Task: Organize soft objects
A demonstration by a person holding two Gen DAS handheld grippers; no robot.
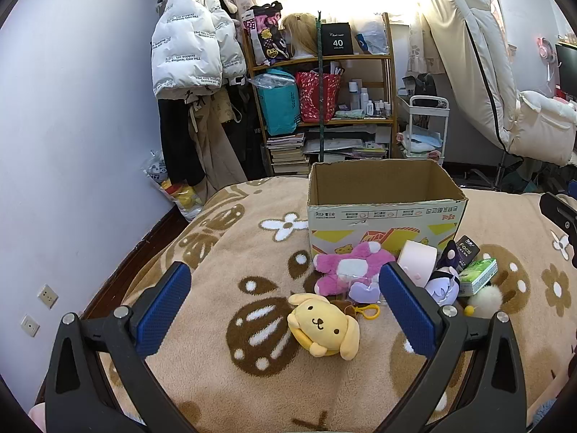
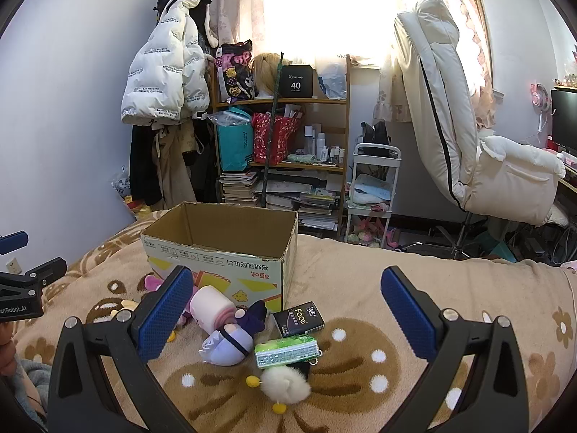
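An open cardboard box stands on the bed's brown flowered blanket. In front of it lie a yellow dog plush, a pink plush, a pale pink roll plush, a purple doll, a white fluffy ball, a green tissue pack and a black Face pack. My left gripper is open just above the yellow dog. Over the tissue packs and fluffy ball, my right gripper is open and holds nothing.
Beyond the bed stand a cluttered wooden shelf, hanging coats, a white trolley and a white reclining chair. The wall runs along the left. The blanket to the right of the box lies bare.
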